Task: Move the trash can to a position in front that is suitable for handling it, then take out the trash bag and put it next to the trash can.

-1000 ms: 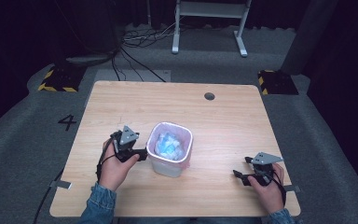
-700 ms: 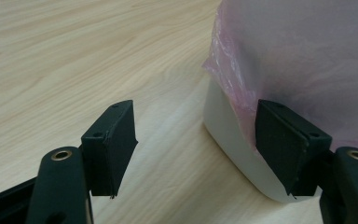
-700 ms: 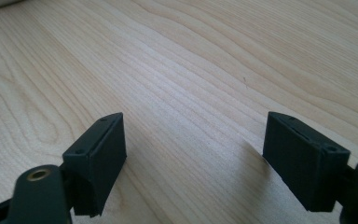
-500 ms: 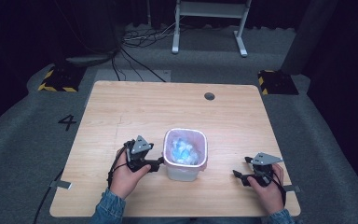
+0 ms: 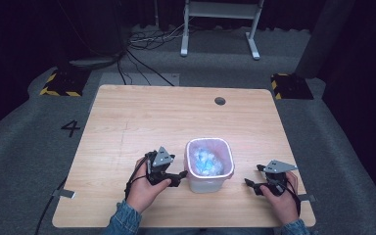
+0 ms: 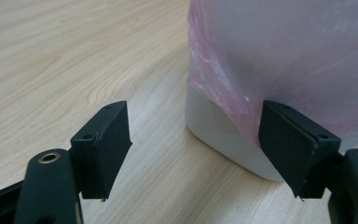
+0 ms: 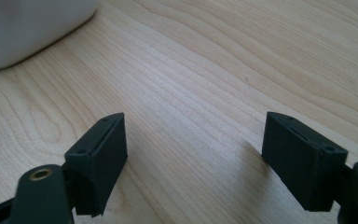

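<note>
A small white bin [image 5: 209,166] lined with a pink bag stands near the front middle of the wooden table [image 5: 142,117]; crumpled blue stuff [image 5: 205,159] lies inside it. My left gripper [image 5: 176,175] is open just left of the bin, one jaw against its side. In the left gripper view the bin [image 6: 223,130] and its pink liner [image 6: 279,56] rise close ahead, the right jaw touching the liner. My right gripper [image 5: 252,178] rests open on the table, right of the bin and apart from it. The bin's corner [image 7: 32,28] sits at the upper left of the right gripper view.
A round cable hole [image 5: 220,101] lies in the table's far side. A metal stand [image 5: 220,24] and cables [image 5: 142,44] are on the floor beyond. Yellow-black blocks [image 5: 58,83] flank the table. The number 4 [image 5: 71,128] is marked on the floor at left.
The bin has slid rightward across the table, with my left gripper moving along at its left side. The right gripper has stayed where it was.
</note>
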`<state>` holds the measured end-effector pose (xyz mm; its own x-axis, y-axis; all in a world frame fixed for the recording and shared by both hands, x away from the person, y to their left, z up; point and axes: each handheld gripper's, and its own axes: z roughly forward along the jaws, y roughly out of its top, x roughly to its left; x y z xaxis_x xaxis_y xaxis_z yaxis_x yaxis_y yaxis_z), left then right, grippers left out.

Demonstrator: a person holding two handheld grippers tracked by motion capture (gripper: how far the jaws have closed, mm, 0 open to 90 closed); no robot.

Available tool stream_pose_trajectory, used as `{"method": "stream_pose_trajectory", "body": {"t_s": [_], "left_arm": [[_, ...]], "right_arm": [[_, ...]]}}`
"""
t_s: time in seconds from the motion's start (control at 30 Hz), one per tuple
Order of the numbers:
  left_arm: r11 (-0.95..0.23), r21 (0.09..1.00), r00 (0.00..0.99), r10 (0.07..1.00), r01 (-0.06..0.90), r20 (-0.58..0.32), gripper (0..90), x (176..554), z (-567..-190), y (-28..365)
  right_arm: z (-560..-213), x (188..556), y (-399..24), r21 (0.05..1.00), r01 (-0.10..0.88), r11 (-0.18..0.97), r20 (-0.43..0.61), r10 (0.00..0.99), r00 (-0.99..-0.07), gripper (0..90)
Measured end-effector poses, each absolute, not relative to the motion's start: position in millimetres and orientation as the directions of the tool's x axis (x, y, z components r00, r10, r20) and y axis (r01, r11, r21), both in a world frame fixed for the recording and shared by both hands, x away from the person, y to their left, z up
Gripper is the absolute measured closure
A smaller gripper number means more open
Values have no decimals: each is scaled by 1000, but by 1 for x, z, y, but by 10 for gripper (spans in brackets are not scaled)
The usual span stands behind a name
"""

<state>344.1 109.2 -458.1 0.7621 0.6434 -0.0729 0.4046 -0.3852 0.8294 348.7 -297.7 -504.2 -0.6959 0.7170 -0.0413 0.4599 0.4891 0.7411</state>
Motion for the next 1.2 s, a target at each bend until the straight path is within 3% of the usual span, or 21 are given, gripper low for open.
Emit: {"method": "stream_pose_trajectory", "body": {"t_s": [0.4, 0.5, 0.87, 1.0, 1.2], "left_arm": [[-401, 836, 738, 675, 375, -7, 228, 328, -443, 130], [-412, 825, 734, 679, 387, -5, 229, 326, -447, 133], [-439, 830, 787, 617, 345, -2, 255, 313, -448, 123], [-450, 829, 806, 592, 332, -1, 270, 311, -449, 116], [-459, 830, 824, 567, 317, -1, 311, 308, -448, 106]], "right_arm": [[-504, 346, -296, 739, 453, 499, -55, 714, -698, 177], [-503, 342, -294, 753, 440, 488, -41, 704, -709, 219], [-483, 332, -277, 807, 360, 467, -7, 618, -786, 158], [-473, 326, -268, 826, 301, 477, -45, 589, -807, 301], [-458, 320, -257, 829, 272, 489, -50, 549, -834, 403]]}}
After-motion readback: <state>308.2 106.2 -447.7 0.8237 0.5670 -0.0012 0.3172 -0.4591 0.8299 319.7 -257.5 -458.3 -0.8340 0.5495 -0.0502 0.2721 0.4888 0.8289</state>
